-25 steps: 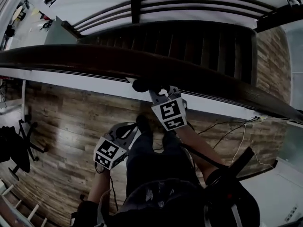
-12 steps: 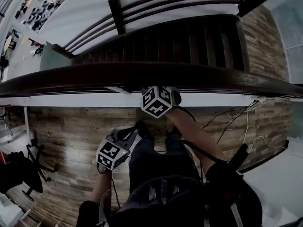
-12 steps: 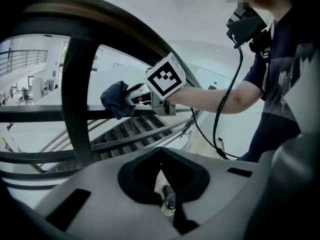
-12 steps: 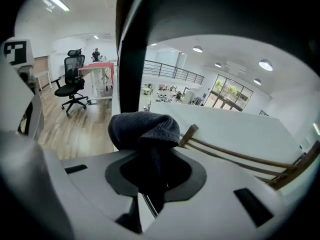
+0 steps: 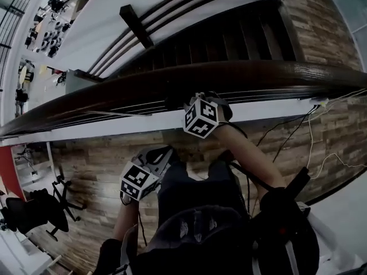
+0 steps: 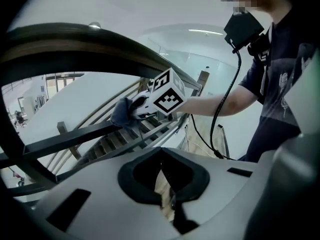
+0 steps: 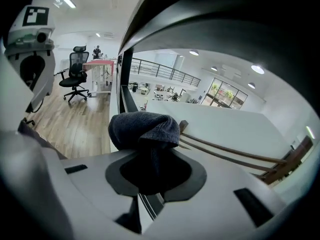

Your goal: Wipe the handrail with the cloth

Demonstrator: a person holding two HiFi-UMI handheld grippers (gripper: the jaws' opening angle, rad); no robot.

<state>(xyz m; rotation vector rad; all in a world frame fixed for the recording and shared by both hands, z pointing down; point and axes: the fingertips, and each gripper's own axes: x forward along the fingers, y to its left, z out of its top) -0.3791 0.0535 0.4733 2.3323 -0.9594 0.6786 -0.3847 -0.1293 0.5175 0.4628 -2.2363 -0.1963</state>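
The dark wooden handrail (image 5: 275,73) runs across the head view from lower left to upper right. My right gripper (image 5: 186,105) sits against its near side, marker cube up, shut on a dark grey cloth (image 5: 175,102) that presses on the rail. In the right gripper view the bunched cloth (image 7: 145,129) sticks out of the jaws of the right gripper (image 7: 150,169) under the rail (image 7: 225,34). My left gripper (image 5: 163,153) hangs lower, near the person's leg, away from the rail. Seen from its own view, the left gripper (image 6: 167,184) is shut and holds nothing; the cloth (image 6: 122,113) shows beyond.
Beyond the handrail a dark staircase (image 5: 229,39) drops away, with thin metal rails (image 5: 149,16) past it. A white ledge (image 5: 114,126) runs under the rail. On the wooden floor (image 5: 86,165) stand an office chair (image 5: 34,211) and loose cables (image 5: 309,136).
My right gripper has turned so its cube faces up and has slid a little to the right along the rail with the cloth. The left gripper has barely moved.
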